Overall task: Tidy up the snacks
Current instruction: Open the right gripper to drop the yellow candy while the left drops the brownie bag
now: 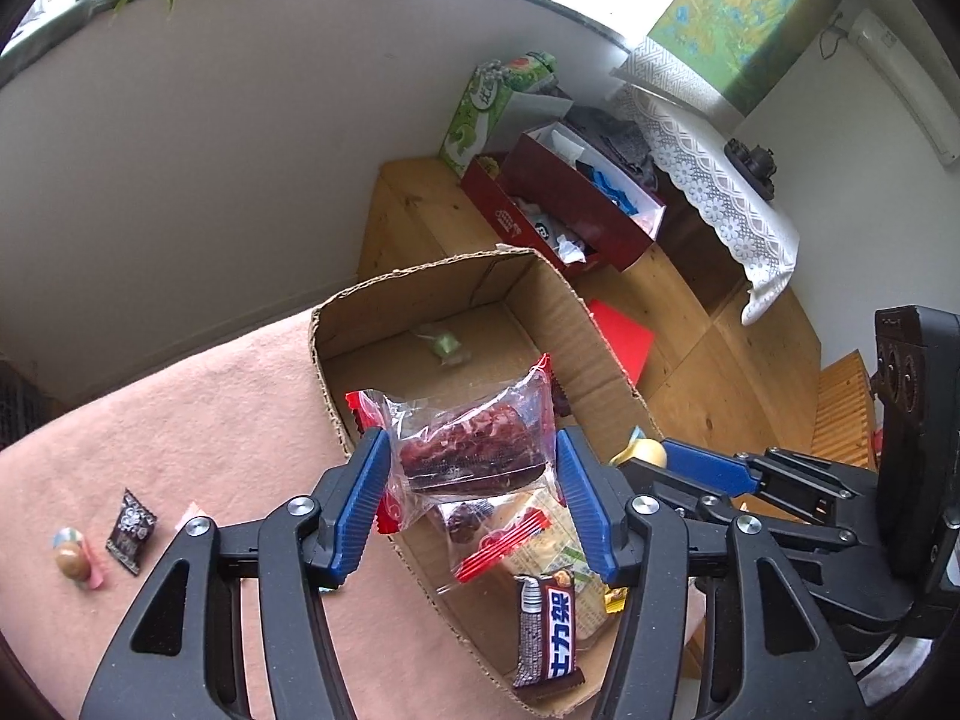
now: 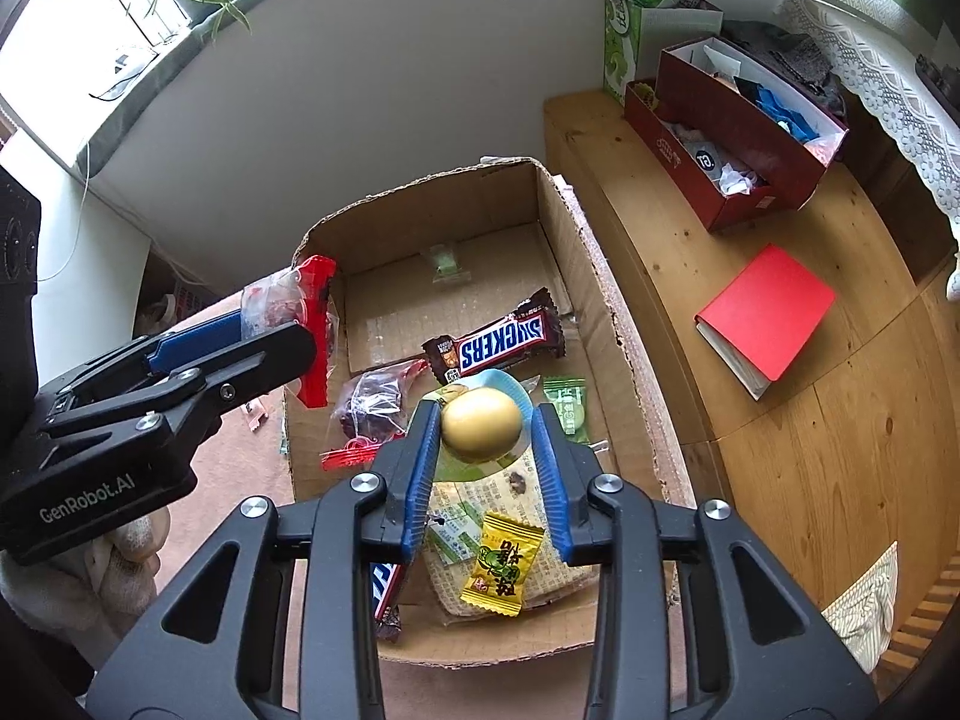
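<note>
Between the blue ribbed pads of the left gripper [image 1: 471, 483] hangs a clear crinkled plastic packet of dark red dried fruit [image 1: 474, 438] with red sealed ends, gripped at both sides and held over the near left wall of the open brown corrugated cardboard box [image 1: 420, 294]. The right gripper [image 2: 483, 441] hangs over the box's middle; a smooth, round tan sweet [image 2: 480, 423] on a pale blue wrapper sits between its pads, touching the left one, but whether both press it I cannot tell. Below lie a glossy brown Snickers bar [image 2: 498, 342], a second clear packet of dried fruit [image 2: 372, 405], a yellow foil sachet [image 2: 503, 564], a green wrapped sweet [image 2: 567, 408] and a flat printed pouch [image 2: 480, 516]. The box rests on a soft pink cloth [image 1: 198, 432], where a small black sachet [image 1: 131, 531] and a round wrapped candy [image 1: 71, 558] lie loose. Right of the box, on the wooden floor [image 2: 810, 450], lies a red hardcover book [image 2: 768, 315], well clear of both grippers.
</note>
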Motion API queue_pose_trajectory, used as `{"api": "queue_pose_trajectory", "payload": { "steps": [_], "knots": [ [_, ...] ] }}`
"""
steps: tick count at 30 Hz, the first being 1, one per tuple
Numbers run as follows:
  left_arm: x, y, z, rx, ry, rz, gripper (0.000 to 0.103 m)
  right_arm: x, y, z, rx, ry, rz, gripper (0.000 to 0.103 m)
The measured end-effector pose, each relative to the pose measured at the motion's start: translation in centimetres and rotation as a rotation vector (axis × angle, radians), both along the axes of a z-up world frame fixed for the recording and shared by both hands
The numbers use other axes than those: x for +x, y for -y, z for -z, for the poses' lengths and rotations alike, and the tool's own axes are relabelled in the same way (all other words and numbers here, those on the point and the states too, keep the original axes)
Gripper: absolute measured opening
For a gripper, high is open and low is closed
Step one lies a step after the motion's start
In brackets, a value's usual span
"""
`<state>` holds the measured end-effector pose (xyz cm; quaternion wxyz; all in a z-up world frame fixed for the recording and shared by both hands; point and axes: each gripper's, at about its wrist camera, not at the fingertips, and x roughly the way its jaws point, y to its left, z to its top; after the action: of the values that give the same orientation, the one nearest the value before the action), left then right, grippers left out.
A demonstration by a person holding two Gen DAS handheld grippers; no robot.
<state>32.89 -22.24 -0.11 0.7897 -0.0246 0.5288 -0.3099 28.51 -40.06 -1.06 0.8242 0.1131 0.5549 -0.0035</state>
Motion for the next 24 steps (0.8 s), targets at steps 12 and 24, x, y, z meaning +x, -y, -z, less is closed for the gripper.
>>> {"api": "queue_pose_trajectory", "payload": {
  "steps": [12,24],
  "knots": [
    [-0.2,-0.1,-0.1,0.016,-0.003,-0.001,0.062,-0.4,-0.3,-0.6,-0.033,0.013,-0.003,0.063],
    [-0.5,-2.8,-0.8,0.018,0.010,-0.059,0.062,0.0,-2.5,-1.3,-0.025,0.031,-0.038,0.063]
  ]
}}
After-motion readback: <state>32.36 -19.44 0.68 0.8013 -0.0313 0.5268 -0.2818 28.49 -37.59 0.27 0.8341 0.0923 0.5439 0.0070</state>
